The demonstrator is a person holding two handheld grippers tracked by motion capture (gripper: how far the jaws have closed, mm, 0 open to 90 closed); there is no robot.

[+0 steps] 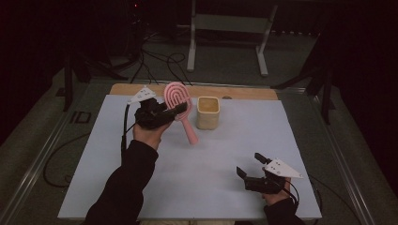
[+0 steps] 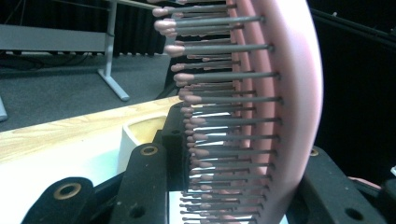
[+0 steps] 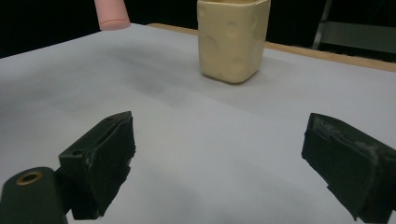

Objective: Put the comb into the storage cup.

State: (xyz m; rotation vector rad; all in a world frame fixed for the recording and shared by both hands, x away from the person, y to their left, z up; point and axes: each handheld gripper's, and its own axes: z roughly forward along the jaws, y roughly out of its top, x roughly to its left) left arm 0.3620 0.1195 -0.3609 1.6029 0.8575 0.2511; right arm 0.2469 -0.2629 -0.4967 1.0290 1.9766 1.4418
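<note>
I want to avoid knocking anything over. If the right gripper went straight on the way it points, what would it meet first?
Probably the cream-yellow dimpled square cup: it stands on the white mat ahead of the open right gripper, slightly off centre, with bare mat between.

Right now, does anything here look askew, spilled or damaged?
Nothing stands out. The left gripper holds the pink hairbrush by its head, handle hanging, beside the upright yellow cup. No spill or damage shows.

I see open white mat between my grippers. Only the yellow cup stands beside the lifted pink brush.
</note>
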